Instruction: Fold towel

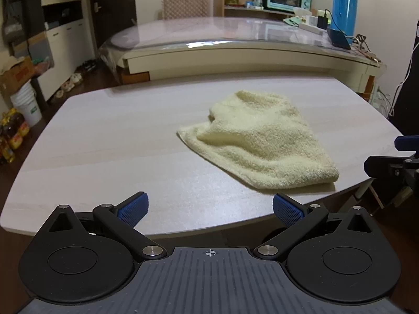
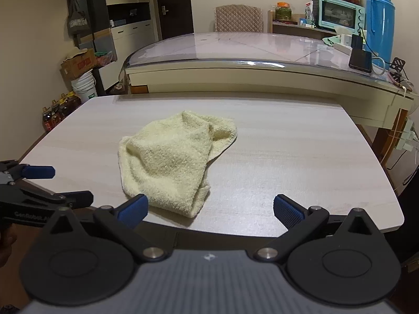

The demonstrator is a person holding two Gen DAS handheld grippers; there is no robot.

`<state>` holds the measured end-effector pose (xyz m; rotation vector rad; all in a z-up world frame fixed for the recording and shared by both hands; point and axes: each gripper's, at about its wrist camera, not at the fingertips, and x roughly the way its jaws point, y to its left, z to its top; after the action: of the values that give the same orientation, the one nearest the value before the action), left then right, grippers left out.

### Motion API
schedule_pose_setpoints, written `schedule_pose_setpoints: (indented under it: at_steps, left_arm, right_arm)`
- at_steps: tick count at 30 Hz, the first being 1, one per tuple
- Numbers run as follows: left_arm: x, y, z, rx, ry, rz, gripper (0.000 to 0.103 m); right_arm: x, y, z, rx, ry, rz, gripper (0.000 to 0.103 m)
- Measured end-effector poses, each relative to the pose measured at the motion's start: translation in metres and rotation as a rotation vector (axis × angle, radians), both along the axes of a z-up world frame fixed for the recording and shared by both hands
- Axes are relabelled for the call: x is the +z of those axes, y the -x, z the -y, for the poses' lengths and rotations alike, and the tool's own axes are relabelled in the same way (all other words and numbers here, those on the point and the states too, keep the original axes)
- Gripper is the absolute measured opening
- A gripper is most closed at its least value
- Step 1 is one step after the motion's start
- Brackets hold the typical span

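Note:
A pale yellow terry towel [image 1: 259, 144] lies rumpled in a loose heap on the light wood-grain table [image 1: 104, 141], near its front edge. My left gripper [image 1: 210, 208] hovers over the table's near edge, open and holding nothing, with the towel ahead and to the right. In the right wrist view the same towel [image 2: 172, 157] sits ahead and left of my right gripper [image 2: 210, 208], which is open with nothing between its blue pads. The left gripper [image 2: 44, 183] shows at the left border there, and the right gripper [image 1: 398, 157] at the right border of the left wrist view.
Behind the table [image 2: 301, 151] stands a larger glass-topped table [image 2: 235, 49] carrying a blue thermos [image 2: 379, 23], a teal toaster oven [image 2: 340, 13] and cables. A quilted chair [image 2: 238, 18] is beyond. Buckets, boxes and oil bottles [image 2: 57, 112] crowd the floor at left.

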<state>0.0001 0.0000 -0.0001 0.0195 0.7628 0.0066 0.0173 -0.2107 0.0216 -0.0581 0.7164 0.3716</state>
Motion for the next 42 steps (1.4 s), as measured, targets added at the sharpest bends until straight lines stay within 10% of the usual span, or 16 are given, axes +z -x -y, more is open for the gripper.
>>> schedule_pose_setpoints:
  at_steps: [42]
  left_arm:
    - [-0.006, -0.013, 0.002, -0.002, 0.033, -0.025, 0.103]
  right_arm:
    - [-0.011, -0.016, 0.002, 0.003, 0.008, -0.043, 0.103]
